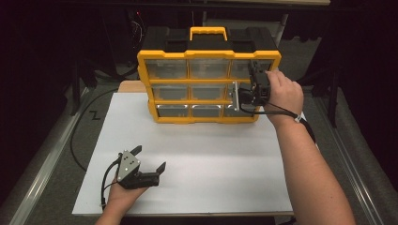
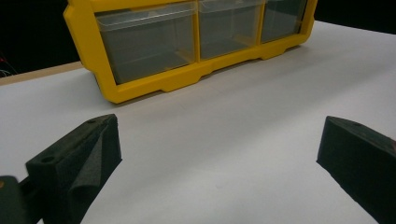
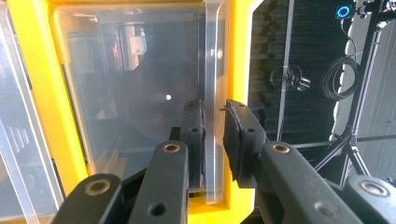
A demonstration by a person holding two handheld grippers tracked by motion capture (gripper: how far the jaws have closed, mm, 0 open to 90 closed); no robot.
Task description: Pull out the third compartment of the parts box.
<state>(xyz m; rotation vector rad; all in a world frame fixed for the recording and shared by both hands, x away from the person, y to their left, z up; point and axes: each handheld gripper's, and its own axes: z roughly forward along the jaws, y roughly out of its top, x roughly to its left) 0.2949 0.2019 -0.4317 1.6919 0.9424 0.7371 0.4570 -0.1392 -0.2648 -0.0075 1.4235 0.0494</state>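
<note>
A yellow-framed plastic organiser case (image 1: 206,84) with nine clear drawers and a black back stands upright at the far edge of the white table sheet (image 1: 202,154). It faces the person, which puts every drawer front in reach.

The right gripper (image 1: 253,89) is up at the case's right-hand column, turned on its side. In the right gripper view its jaws are clamped on the thin lip of a clear plastic drawer (image 3: 140,93), one pad (image 3: 194,135) inside the lip and the other (image 3: 238,135) outside. That pinch gives a firm hold on a slim, slippery edge, so the drawer can probably be drawn straight out of the case. Which row this drawer sits in I cannot tell for certain; it looks like the top or middle.

The left gripper (image 1: 150,161) rests low on the sheet, well in front of the case and to its left, jaws wide apart and holding nothing. It looks parked there, aimed at the case's bottom row.
</note>
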